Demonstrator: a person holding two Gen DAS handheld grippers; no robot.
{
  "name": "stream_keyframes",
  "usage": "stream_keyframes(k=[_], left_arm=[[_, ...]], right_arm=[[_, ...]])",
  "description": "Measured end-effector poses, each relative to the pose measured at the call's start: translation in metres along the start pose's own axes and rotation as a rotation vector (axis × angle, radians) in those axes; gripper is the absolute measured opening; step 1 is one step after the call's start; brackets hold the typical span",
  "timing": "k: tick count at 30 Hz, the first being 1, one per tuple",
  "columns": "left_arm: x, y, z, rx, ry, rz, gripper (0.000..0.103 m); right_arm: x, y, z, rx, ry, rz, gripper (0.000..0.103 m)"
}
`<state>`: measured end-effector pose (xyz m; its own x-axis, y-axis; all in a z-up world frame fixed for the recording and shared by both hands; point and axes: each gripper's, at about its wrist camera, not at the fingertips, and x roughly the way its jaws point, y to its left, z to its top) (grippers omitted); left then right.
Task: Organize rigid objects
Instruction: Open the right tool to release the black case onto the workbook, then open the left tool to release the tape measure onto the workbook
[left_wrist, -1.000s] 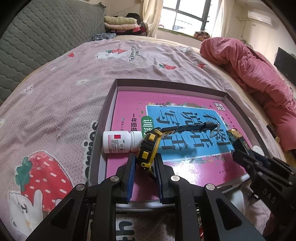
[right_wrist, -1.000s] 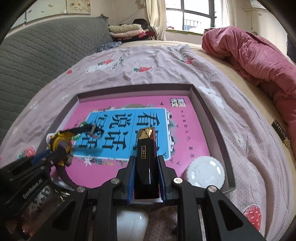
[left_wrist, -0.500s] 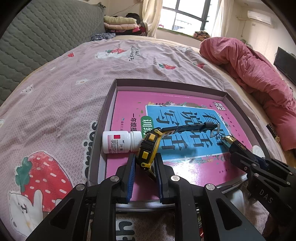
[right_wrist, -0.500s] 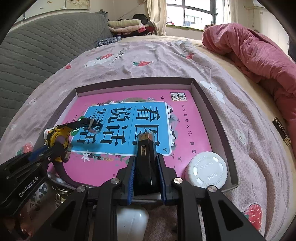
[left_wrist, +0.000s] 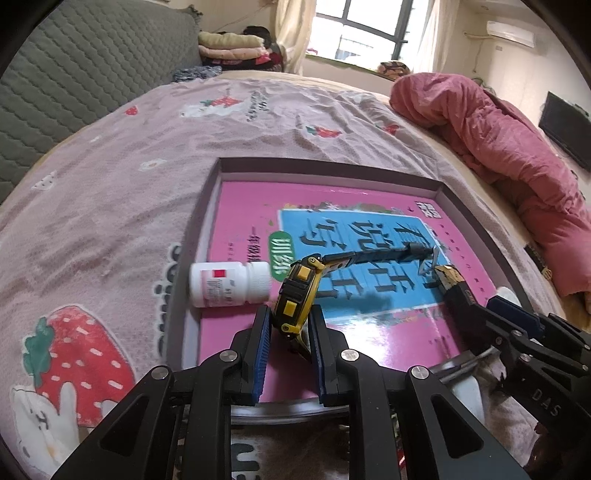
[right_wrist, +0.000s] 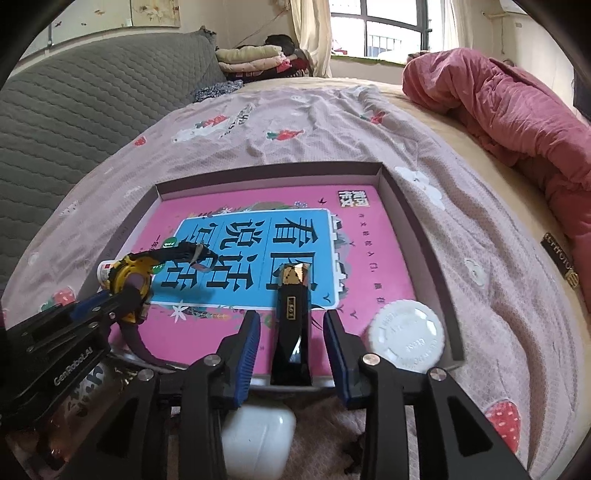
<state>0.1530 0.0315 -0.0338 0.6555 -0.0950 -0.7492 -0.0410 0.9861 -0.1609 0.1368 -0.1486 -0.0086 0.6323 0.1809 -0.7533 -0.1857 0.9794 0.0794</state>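
My left gripper (left_wrist: 289, 332) is pinching the yellow-and-black tape measure (left_wrist: 295, 301) by its flat sides, blue pads pressed against the casing; its dark strap (left_wrist: 384, 254) runs out over the blue panel of the pink glossy book cover (right_wrist: 354, 236) that lines the shallow grey cardboard tray (right_wrist: 424, 236). The tape measure sits over the tray's near-left part, just beside the white plastic pill bottle with a red-marked label (left_wrist: 225, 282), which lies on its side along the tray's left edge, cap pointing inward. My right gripper (right_wrist: 291, 334) has just been opening: the jaws now stand spread, with a clear gap on each side of the glossy black bar-shaped object with a gold-patterned tip (right_wrist: 291, 314). That object lies between the pads but untouched, resting on the book cover at the tray's near edge, tip pointing toward the far edge. A white round ribbed plastic lid (right_wrist: 406, 338) lies flat in the tray's near-right corner, just beside the right pad. The tray rests on a pale pink bedspread printed with strawberries (left_wrist: 155, 147). A white rounded case (right_wrist: 258, 439) lies on the bedspread under my right gripper, outside the tray's near edge. A crumpled rose-pink quilt (right_wrist: 517, 118) lies along the far right side of the bed, well apart from the tray.
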Motion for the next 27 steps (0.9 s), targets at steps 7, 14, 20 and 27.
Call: stream_keyframes(k=[7,14,20,27], left_arm=[[0.000,-0.002,0.000,0.014,0.008,-0.008,0.021],[0.001,-0.003,0.000,0.027,0.011,0.003,0.022],[-0.002,-0.008,-0.001,0.053,-0.008,0.010,0.024],[-0.007,-0.009,0.000,0.066,-0.023,-0.003,0.028]], right_arm=[[-0.018,-0.006,-0.006,-0.030,-0.040,-0.039,0.035],[-0.022,-0.008,-0.004,-0.019,-0.046,-0.039,0.035],[-0.024,-0.010,-0.005,-0.010,-0.047,-0.040,0.035],[-0.024,-0.012,-0.005,0.005,-0.041,-0.036,0.035]])
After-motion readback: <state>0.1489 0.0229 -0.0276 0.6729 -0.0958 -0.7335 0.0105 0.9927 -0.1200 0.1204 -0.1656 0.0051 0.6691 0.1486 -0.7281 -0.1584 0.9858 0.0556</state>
